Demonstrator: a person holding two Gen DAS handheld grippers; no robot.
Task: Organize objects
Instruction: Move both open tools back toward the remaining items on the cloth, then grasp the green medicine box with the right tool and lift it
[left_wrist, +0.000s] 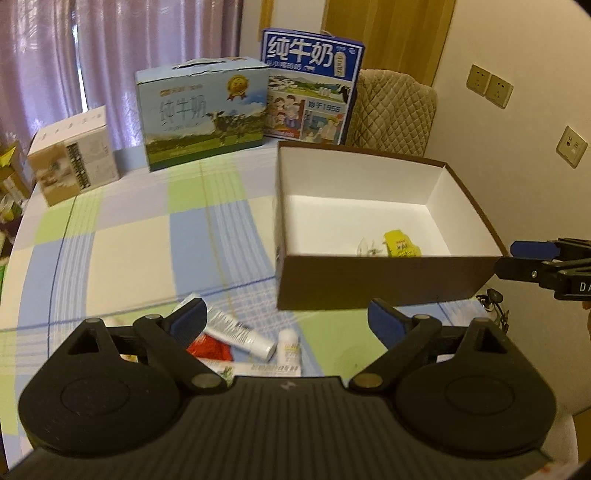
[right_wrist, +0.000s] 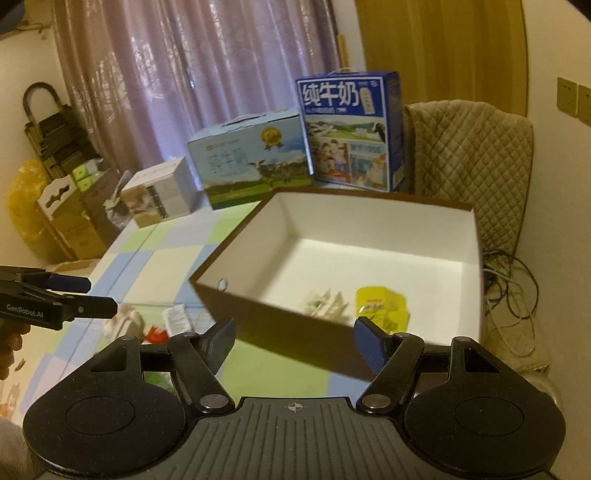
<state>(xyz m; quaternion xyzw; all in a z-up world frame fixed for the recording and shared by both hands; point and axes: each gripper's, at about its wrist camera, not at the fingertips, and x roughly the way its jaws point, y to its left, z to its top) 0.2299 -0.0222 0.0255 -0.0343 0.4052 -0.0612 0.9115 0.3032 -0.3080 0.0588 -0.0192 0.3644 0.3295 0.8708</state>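
Observation:
A brown box (left_wrist: 384, 280) with a white inside stands open on the checked tablecloth (left_wrist: 129, 240). Inside it lie a yellow packet (left_wrist: 400, 243) and a pale clear wrapper (left_wrist: 367, 246); the right wrist view shows the same yellow packet (right_wrist: 382, 304) and wrapper (right_wrist: 325, 301). In front of the box's left corner lie a white tube (left_wrist: 240, 334), a small white stick (left_wrist: 289, 347), a red packet (left_wrist: 210, 347) and a flat white tube (left_wrist: 266, 369). My left gripper (left_wrist: 286, 321) hovers open just above these. My right gripper (right_wrist: 293, 338) is open over the box's near wall (right_wrist: 295, 332), holding nothing.
Two milk cartons (left_wrist: 203, 114) (left_wrist: 310, 88) and a small white carton (left_wrist: 74, 155) stand along the table's far side. A quilted chair back (left_wrist: 391, 110) is behind the box. Cables (right_wrist: 509, 280) trail on the floor at right. Stacked boxes (right_wrist: 70, 206) sit left of the table.

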